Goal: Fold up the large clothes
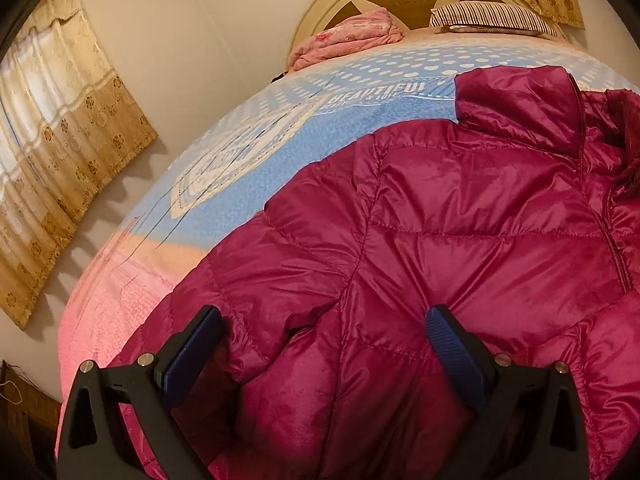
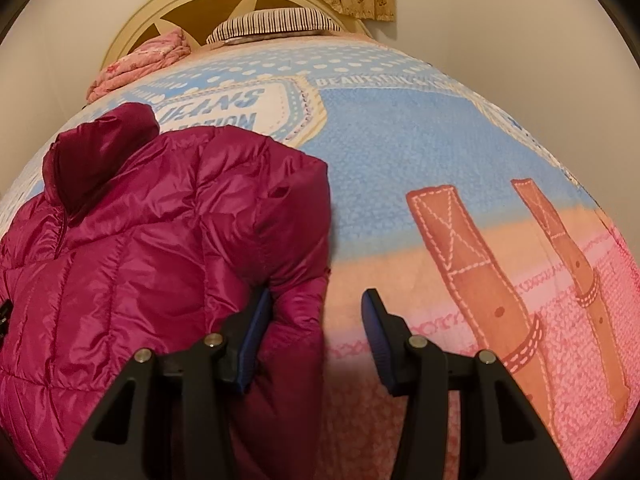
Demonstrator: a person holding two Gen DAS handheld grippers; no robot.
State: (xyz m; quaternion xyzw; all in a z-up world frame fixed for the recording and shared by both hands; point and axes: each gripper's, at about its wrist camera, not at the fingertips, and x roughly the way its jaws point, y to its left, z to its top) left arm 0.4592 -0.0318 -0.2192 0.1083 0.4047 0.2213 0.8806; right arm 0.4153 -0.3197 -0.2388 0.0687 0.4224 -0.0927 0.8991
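Note:
A magenta quilted puffer jacket [image 1: 440,220] lies front up on the bed, collar toward the headboard. In the left wrist view my left gripper [image 1: 324,320] is open wide just above the jacket's left sleeve and side, holding nothing. In the right wrist view the jacket [image 2: 160,220] fills the left half, with its right sleeve folded in over the body. My right gripper [image 2: 316,304] is open at the jacket's right edge. Its left finger [image 2: 256,320] rests against the folded sleeve and its right finger [image 2: 376,320] is over the blanket.
The bed is covered by a blue, orange and pink printed blanket [image 2: 420,152]. A striped pillow [image 1: 488,18] and a bundled pink quilt [image 1: 352,36] lie by the cream headboard [image 2: 192,0]. A gold curtain [image 1: 60,140] hangs on the left wall.

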